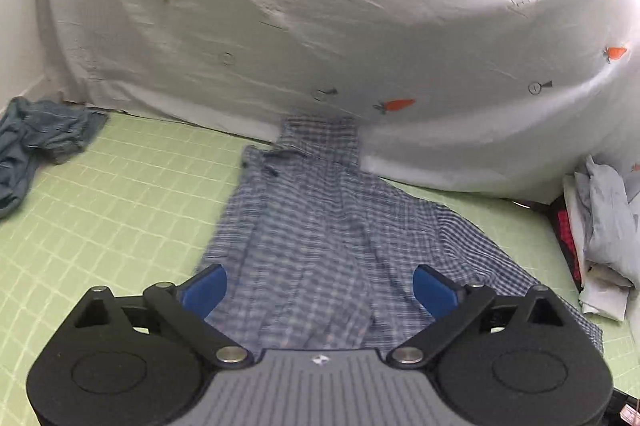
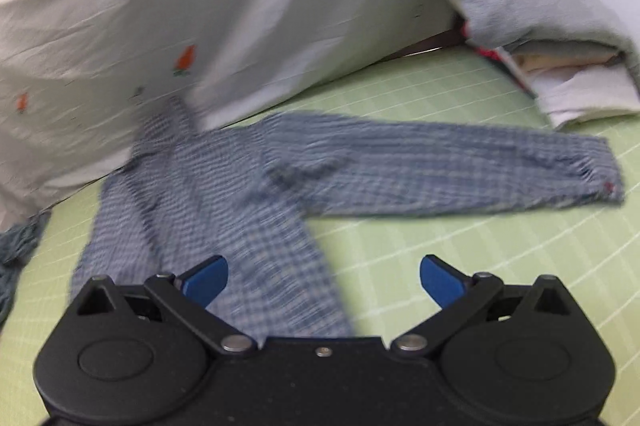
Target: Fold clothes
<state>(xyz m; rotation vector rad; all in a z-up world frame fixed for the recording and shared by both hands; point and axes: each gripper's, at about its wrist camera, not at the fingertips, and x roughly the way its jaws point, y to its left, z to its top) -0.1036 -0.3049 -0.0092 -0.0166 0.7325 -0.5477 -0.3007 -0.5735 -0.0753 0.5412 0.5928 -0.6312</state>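
Observation:
A blue checked shirt (image 1: 316, 226) lies spread on the green gridded mat (image 1: 120, 194), its collar toward the white cover at the back. My left gripper (image 1: 318, 286) hovers above the shirt's lower part, blue pads wide apart and holding nothing. In the right wrist view the same shirt (image 2: 224, 194) has one long sleeve (image 2: 460, 170) stretched out to the right. Over the shirt's hem edge and the mat (image 2: 440, 246) my right gripper (image 2: 324, 280) stands open and empty.
A white cover printed with carrots (image 1: 320, 6) rises behind the mat. A crumpled blue-grey garment (image 1: 36, 142) lies at the far left. A stack of folded clothes (image 1: 604, 226) sits at the right edge, seen also as the pile (image 2: 540, 26) in the right wrist view.

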